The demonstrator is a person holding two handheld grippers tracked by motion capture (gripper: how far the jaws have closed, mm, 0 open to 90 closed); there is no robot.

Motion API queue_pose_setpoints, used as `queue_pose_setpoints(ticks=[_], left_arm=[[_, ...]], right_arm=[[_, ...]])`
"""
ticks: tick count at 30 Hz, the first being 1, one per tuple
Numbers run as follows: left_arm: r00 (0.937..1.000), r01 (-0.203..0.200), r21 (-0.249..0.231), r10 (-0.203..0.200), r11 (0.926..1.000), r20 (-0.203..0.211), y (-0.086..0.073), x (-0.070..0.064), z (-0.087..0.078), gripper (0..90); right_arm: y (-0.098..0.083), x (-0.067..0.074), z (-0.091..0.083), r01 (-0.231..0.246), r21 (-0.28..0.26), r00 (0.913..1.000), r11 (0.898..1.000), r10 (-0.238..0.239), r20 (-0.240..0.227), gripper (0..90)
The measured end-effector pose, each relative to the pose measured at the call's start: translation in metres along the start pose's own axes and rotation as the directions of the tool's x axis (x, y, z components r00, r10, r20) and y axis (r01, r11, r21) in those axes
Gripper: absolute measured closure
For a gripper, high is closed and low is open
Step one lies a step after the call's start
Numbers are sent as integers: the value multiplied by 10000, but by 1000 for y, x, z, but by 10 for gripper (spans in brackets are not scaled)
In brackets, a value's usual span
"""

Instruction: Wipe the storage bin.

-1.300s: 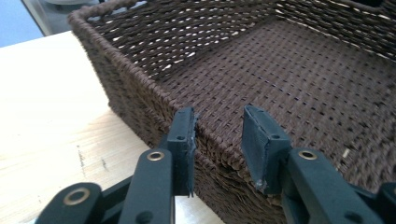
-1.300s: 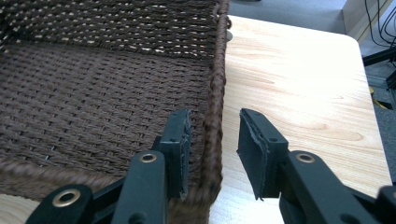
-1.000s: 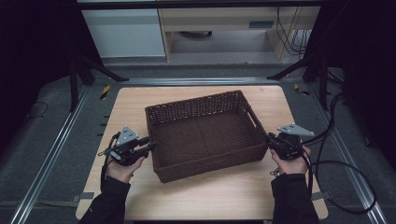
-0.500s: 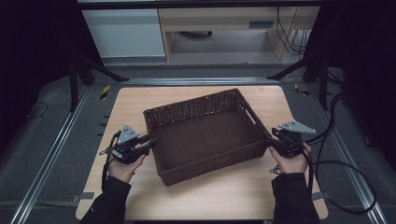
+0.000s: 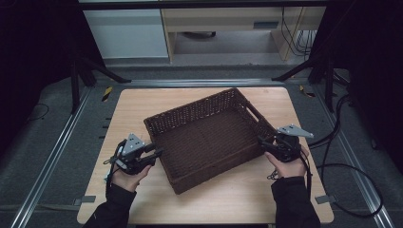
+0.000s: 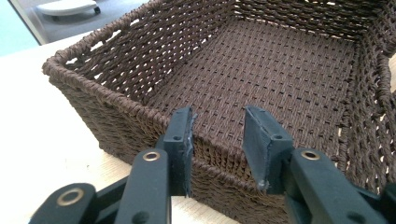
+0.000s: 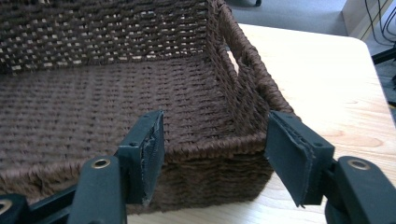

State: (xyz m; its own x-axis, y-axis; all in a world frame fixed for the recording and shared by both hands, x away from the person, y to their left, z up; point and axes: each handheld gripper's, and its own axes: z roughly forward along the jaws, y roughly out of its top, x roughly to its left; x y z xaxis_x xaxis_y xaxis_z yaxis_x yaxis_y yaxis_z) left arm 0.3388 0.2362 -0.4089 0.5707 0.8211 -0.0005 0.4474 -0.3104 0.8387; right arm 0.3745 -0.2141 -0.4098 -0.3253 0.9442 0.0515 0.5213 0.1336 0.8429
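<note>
A dark brown woven basket (image 5: 195,110) with nothing in it sits askew in the middle of the wooden table (image 5: 142,102). My left gripper (image 5: 157,153) is at its left side. In the left gripper view the gripper (image 6: 218,135) is open and its jaws have just opened a little further, with the basket's rim (image 6: 116,70) just ahead and no pad pressing on it. My right gripper (image 5: 262,141) is at the basket's near right corner. In the right gripper view the gripper (image 7: 215,123) has just been opening and stands wide, the corner rim (image 7: 243,56) beyond its pads.
Bare table lies in front of and behind the basket. Metal rails (image 5: 52,156) run along both sides of the table. Black cables (image 5: 351,175) loop on the floor at the right. Dark stand legs (image 5: 95,71) and a cabinet (image 5: 214,28) are at the back.
The basket has turned a little counter-clockwise, its left end nearer to me. My right gripper has shifted slightly left along the basket's corner. The left hand has hardly moved.
</note>
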Motion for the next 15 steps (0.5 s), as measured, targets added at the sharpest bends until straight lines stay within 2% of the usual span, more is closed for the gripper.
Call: queue_pose_setpoints(ticks=[5,13,15], left_arm=[[9994,205,-321,-213,9993,-261,6,13,-4,550],[9950,569,-528,-610,9970,-795,9,45,-1,493],[9943,693,-664,-744,9954,-764,12,53,1,492]], right_arm=[[0,0,5,-20,-17,9999,10000,20,156,387],[3,-3,15,26,-132,9984,9999,-18,563,383],[3,-2,16,75,-153,9980,9999,-66,621,383]])
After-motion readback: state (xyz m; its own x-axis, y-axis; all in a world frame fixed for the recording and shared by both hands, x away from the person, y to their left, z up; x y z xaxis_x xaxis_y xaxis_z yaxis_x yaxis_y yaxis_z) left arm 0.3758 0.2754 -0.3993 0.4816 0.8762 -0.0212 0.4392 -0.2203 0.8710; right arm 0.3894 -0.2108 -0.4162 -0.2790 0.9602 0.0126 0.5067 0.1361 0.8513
